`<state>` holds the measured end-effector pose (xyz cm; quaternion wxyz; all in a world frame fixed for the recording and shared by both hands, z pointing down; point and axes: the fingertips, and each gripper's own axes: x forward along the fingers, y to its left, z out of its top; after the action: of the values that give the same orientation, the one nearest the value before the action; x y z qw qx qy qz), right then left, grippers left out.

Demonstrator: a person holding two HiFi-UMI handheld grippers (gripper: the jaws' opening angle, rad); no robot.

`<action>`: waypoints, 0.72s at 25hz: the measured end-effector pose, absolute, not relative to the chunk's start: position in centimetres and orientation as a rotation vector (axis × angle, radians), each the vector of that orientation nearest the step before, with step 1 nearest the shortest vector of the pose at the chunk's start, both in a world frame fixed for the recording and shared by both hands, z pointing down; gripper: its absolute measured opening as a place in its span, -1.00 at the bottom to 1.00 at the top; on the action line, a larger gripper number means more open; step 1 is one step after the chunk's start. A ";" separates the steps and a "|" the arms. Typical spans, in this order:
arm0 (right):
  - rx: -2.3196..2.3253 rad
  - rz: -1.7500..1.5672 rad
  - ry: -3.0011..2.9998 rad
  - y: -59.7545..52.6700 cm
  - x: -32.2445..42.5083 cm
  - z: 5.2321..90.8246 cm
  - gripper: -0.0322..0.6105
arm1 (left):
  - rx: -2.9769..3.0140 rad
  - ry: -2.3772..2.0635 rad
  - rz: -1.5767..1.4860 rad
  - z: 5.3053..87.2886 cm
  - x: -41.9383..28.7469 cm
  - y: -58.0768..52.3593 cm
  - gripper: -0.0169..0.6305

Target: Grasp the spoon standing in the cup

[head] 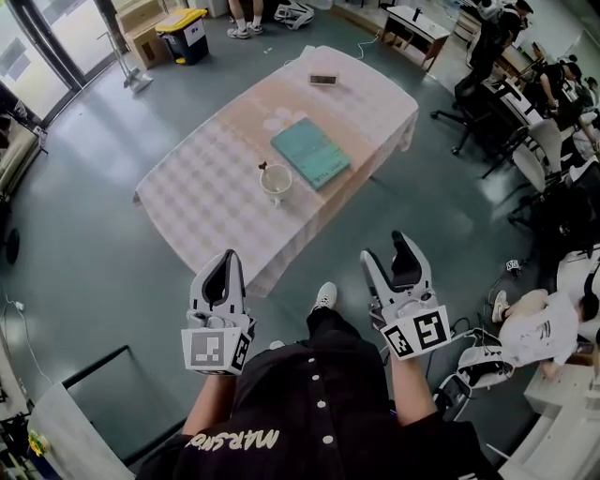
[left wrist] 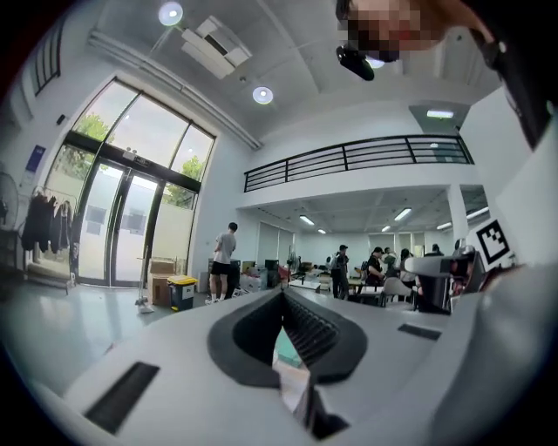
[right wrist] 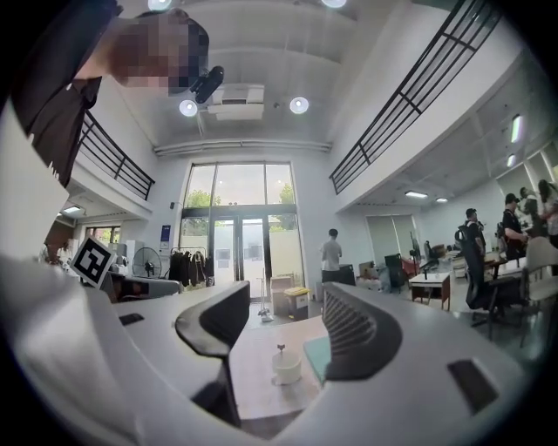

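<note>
A white cup stands near the middle of a table under a pale checked cloth. A dark-handled spoon stands upright in it. Both grippers hang well short of the table, above the floor in front of my body. My left gripper has its jaw tips together with nothing held; in its own view the left gripper covers most of the table. My right gripper is open and empty. In the right gripper view the cup and spoon show far off between the right gripper jaws.
A teal book lies just right of the cup, and a small flat item sits at the table's far end. A yellow-lidded bin and cardboard boxes stand beyond. Office chairs and seated people crowd the right side.
</note>
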<state>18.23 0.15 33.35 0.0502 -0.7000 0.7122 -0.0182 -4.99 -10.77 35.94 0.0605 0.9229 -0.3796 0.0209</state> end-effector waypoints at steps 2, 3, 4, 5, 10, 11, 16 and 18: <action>-2.114 -0.060 2.192 -1.6 20.1 33.2 -0.14 | 2.771 -1.142 0.014 35.4 -3.0 -12.3 -0.91; -2.105 -0.062 2.204 -2.5 21.0 33.1 -0.14 | 2.767 -1.151 0.006 35.2 -2.1 -13.1 -0.91; -2.097 -0.063 2.216 -3.4 21.9 33.1 -0.14 | 2.768 -1.164 0.005 35.0 -1.2 -13.8 -0.91; -2.088 -0.062 2.227 -4.2 22.9 33.0 -0.14 | 2.767 -1.175 0.005 34.9 -0.2 -14.4 -0.91; -2.051 -0.065 2.268 -7.9 27.3 33.2 -0.14 | 2.732 -1.238 0.022 35.3 3.4 -17.4 -0.91; -2.040 -0.071 2.278 -8.5 27.8 33.5 -0.14 | 2.723 -1.251 0.016 35.5 3.8 -17.8 -0.91; -1.960 -0.107 2.363 -11.6 29.9 34.3 -0.14 | 2.687 -1.340 -0.006 35.1 5.2 -20.0 -0.91; -1.917 -0.125 2.407 -13.0 30.5 34.8 -0.14 | 2.663 -1.379 -0.008 35.2 5.5 -20.5 -0.91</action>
<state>30.54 -13.00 34.83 0.0310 -0.6222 0.7812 -0.0407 5.47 -20.50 35.20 0.0712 0.8857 -0.4587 -0.0025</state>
